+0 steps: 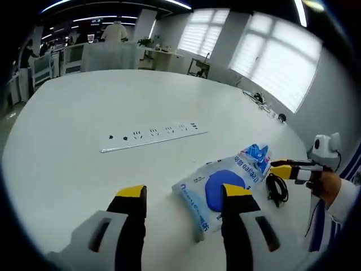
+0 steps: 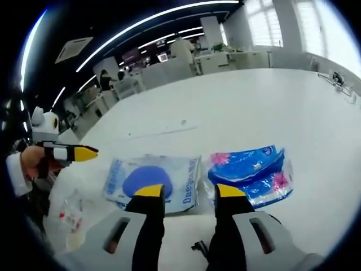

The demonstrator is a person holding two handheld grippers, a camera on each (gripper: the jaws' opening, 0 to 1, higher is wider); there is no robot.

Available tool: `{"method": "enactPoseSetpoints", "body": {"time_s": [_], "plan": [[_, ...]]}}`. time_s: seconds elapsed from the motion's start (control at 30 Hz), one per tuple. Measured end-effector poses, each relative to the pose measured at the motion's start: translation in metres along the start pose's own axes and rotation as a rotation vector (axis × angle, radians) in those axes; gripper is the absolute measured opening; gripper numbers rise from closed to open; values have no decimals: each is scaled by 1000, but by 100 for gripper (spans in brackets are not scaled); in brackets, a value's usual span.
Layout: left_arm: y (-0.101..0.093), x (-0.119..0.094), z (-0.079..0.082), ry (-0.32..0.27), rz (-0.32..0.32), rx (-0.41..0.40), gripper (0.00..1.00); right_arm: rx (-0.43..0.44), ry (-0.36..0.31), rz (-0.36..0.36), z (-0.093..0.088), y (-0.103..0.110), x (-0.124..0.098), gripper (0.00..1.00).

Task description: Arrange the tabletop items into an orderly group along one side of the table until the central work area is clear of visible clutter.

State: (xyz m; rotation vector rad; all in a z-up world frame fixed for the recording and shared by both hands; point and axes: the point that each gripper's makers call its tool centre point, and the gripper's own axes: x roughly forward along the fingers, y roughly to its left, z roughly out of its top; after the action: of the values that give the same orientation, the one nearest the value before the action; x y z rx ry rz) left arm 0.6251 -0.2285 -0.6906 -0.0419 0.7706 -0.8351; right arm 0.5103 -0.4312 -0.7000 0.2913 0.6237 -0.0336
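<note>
On the white table [image 1: 84,124]: 2 plastic packs beside the power strip [image 1: 153,137].
Wipes pack [image 2: 151,176] touches tissue pack [image 2: 251,172], near the strip; left gripper [image 1: 183,195] and right gripper [image 2: 184,195] hover open, holding nothing.

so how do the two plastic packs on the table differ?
The pale pack is mostly white-blue with one big dark-blue oval and blue lettering; the blue pack is saturated blue with pink flower marks. The pale pack lies flat and looks wider; the blue pack looks puffier and crinkled. The pale pack lies ahead of the right claw's left tip, the blue pack to its right. Both are soft plastic-wrapped packs side by side on the white table.
</note>
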Motion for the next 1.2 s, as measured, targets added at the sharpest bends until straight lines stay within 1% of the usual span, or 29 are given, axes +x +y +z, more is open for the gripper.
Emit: {"method": "enactPoseSetpoints", "body": {"time_s": [0.07,0.2,0.47,0.53,0.73,0.83,0.93,1.03,1.1,1.2], "plan": [[0,-4,2,-3,-2,0,58,-2,-6,4,2,0,-1,36],[-4,-12,3,-7,-12,-7,68,-12,-17,15,7,4,-5,40],[-4,-27,-1,5,-20,-11,75,-27,-13,38,9,13,-14,49],[-5,-33,-1,0,-21,-11,76,-37,-19,41,11,15,-17,52],[-2,-48,2,-14,-21,-14,78,-43,-31,67,15,21,-27,57],[-3,-56,4,-22,-24,-16,81,-56,-28,75,16,22,-31,60],[-2,-65,7,-39,-34,-33,83,-56,-32,89,18,27,-38,62],[-4,-76,6,-40,-35,-34,85,-63,-36,100,19,31,-43,64],[-6,-83,7,-51,-44,-38,86,-69,-40,116,20,37,-47,67],[-6,-93,4,-47,-44,-39,87,-79,-33,145,19,46,-55,68]]}}
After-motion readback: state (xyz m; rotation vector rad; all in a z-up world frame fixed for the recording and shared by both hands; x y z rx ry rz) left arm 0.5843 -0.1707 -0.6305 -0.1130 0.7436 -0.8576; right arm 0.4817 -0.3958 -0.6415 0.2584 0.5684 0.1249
